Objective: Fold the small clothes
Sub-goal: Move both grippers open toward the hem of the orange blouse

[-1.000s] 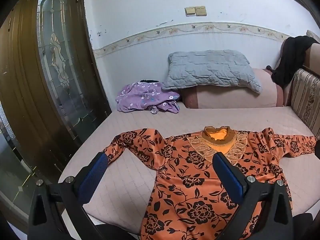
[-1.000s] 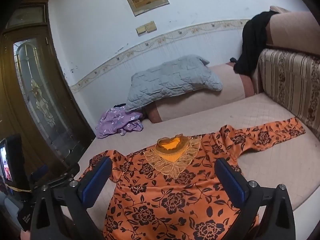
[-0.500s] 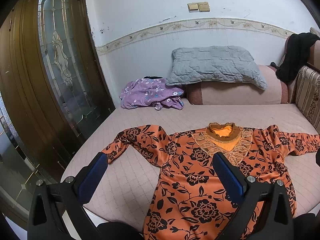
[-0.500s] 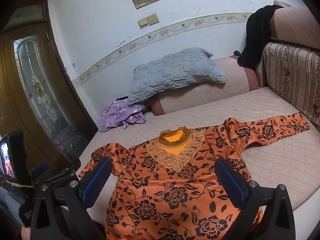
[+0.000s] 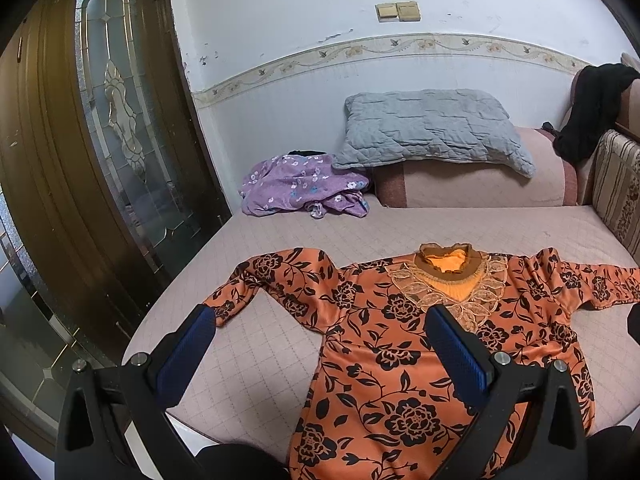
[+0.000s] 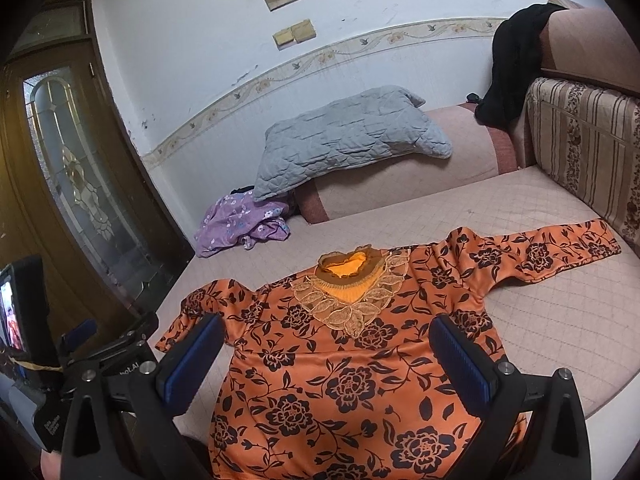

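Top (image 5: pixel 400 344) flat on mattress (image 5: pixel 400 228), front up, sleeves spread left and right, hem at near edge. Crumpled garment (image 5: pixel 304 190) behind, at far left corner. Pillow (image 5: pixel 432 128) on bolster (image 5: pixel 480 184) along back wall. Dark cloth (image 5: pixel 592 108) draped over sofa back (image 6: pixel 580 148) at right. Door (image 5: pixel 100 140) left of mattress.

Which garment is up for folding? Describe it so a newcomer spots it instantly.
Find the pink quilted bed. Nearest its front edge, an orange top lies flat, both sleeves spread wide. Black flowers and a lace collar separate it from the crumpled purple garment by the grey pillow.
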Demonstrator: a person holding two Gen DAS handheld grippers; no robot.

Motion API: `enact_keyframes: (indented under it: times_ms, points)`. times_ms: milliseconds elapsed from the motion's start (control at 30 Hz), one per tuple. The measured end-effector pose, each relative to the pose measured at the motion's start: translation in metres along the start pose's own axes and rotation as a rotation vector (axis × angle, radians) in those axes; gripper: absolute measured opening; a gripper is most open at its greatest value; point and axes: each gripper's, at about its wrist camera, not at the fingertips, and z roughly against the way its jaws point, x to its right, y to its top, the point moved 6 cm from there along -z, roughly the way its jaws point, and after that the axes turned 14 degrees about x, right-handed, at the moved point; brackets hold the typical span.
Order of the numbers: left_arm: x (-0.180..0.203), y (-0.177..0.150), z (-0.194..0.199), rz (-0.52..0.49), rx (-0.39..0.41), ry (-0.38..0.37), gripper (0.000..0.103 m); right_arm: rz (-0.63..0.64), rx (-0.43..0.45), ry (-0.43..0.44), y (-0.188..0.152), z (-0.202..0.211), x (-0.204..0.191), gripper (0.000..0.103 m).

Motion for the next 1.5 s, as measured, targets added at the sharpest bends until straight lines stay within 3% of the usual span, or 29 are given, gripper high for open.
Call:
enact_keyframes:
  times_ms: [1500]
  points:
    - [0.003, -0.02, -0.035, -0.003, -0.068, 0.005, 0.103, -0.014, -0.073, -0.016, -0.02, -0.027, 0.004, 0.103]
